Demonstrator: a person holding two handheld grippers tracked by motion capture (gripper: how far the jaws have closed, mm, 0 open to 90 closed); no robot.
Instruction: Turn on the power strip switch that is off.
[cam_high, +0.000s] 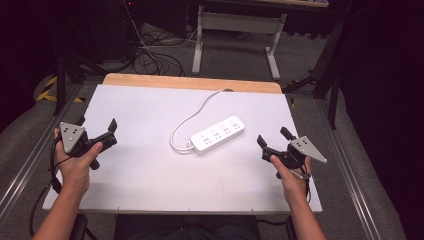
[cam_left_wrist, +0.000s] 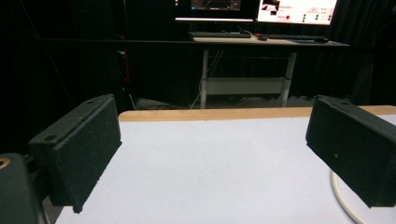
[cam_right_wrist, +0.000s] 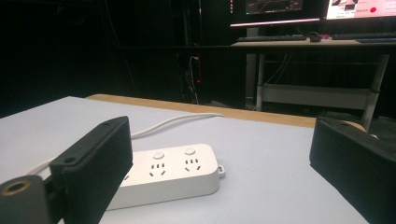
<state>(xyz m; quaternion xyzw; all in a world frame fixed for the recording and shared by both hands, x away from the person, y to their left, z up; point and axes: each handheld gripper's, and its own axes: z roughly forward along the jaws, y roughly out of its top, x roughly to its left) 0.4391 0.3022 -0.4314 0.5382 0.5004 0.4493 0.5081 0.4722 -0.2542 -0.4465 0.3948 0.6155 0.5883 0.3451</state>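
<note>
A person sits at a table (cam_high: 150, 175) topped with a white board, holding a two-jaw gripper in each hand. In the high view, the left gripper (cam_high: 97, 131) is near the table's left edge, its black jaws spread wide apart with nothing between them. The left hand (cam_high: 77, 162) wraps around its handle, and a grey three-cornered plate sits on top. The right gripper (cam_high: 272, 138) is near the right edge, its jaws likewise spread and empty, held by the right hand (cam_high: 292, 175). A white power strip (cam_high: 218, 134) lies flat around the middle of the table, between the two grippers and apart from both, angled so that one end points toward the far right. It is closer to the right gripper than to the left. Its white cord (cam_high: 192, 115) loops from the near left end and runs off the far edge of the table. In the left gripper view, the two jaws frame bare white board, with a bit of cord (cam_left_wrist: 343, 200) at the lower right. In the right gripper view, the power strip (cam_right_wrist: 177, 175) lies just past the left-hand jaw, showing two sockets and two round buttons. Behind the table stands a desk (cam_right_wrist: 317, 44) with lit monitors (cam_right_wrist: 299, 7).
</note>
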